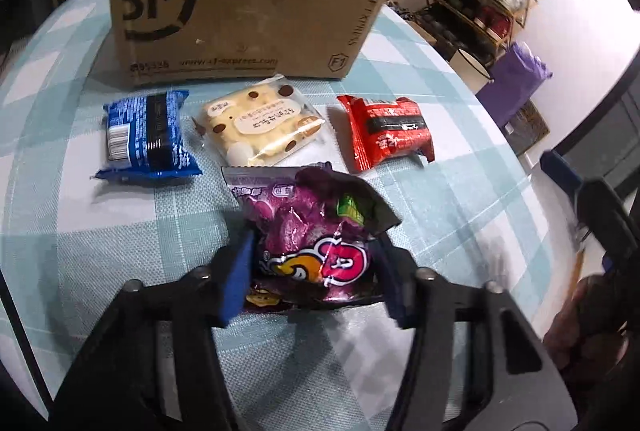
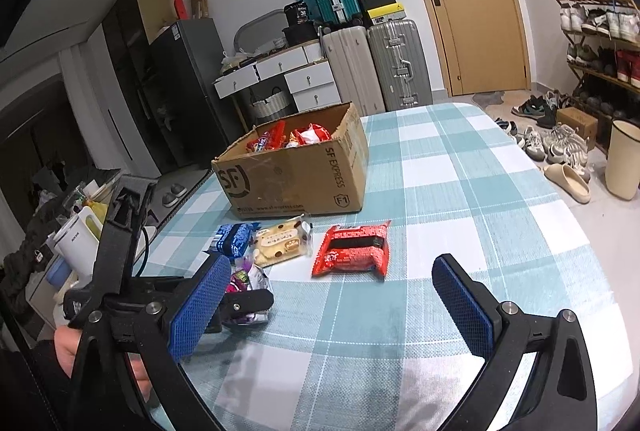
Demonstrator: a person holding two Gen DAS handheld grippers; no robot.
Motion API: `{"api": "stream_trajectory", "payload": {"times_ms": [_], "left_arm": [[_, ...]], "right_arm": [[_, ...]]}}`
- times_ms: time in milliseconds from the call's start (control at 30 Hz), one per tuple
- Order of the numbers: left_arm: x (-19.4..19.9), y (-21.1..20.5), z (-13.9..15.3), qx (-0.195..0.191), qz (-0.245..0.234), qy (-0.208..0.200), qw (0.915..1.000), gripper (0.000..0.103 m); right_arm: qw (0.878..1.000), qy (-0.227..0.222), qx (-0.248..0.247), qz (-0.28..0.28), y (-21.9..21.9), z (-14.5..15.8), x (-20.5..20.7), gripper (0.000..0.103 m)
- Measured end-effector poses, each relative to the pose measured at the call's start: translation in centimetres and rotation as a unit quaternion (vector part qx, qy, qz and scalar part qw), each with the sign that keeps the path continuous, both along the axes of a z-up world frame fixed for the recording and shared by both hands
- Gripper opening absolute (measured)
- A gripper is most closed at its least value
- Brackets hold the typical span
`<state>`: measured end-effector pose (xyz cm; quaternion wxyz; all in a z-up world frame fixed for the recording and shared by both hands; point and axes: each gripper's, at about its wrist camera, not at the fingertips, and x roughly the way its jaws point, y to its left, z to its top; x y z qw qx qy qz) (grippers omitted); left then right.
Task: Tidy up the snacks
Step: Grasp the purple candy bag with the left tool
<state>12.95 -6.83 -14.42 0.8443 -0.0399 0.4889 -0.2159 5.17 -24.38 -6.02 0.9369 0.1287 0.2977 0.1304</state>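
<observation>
My left gripper (image 1: 316, 271) is shut on a crumpled purple snack packet (image 1: 312, 227) that lies on the checked tablecloth; both blue pads press into its sides. Beyond it, a blue packet (image 1: 148, 135), a cream packet with brown dots (image 1: 260, 127) and a red packet (image 1: 386, 129) lie in a row. Behind them stands an open cardboard box (image 1: 240, 19) holding several red snacks. My right gripper (image 2: 332, 263) hangs open over the cloth, just in front of the red packet (image 2: 354, 251), with nothing between its fingers. The right wrist view also shows the purple packet (image 2: 248, 281) at the left.
The table (image 2: 480, 191) ends at the right, with shoes, a shoe rack (image 2: 600, 43) and a cream bin (image 2: 624, 163) on the floor beyond. Suitcases (image 2: 392, 63) and drawers stand by the far wall. A white kettle (image 2: 76, 239) sits off the table's left side.
</observation>
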Motion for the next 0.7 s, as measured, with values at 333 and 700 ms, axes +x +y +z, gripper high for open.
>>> {"api": "stream_trajectory", "payload": {"times_ms": [333,700], "left_arm": [[-0.4,1.4,0.7,-0.016,0.011,-0.005,0.9998,0.042],[-2.3,5.1,3.4,-0.017,0.018,-0.042,0.9988,0.042]], "right_arm": [[1.0,0.011,0.009,0.0,0.0,-0.9,0.0,0.102],[1.0,0.015,-0.006,0.013,1.3,-0.6,0.9,0.102]]}}
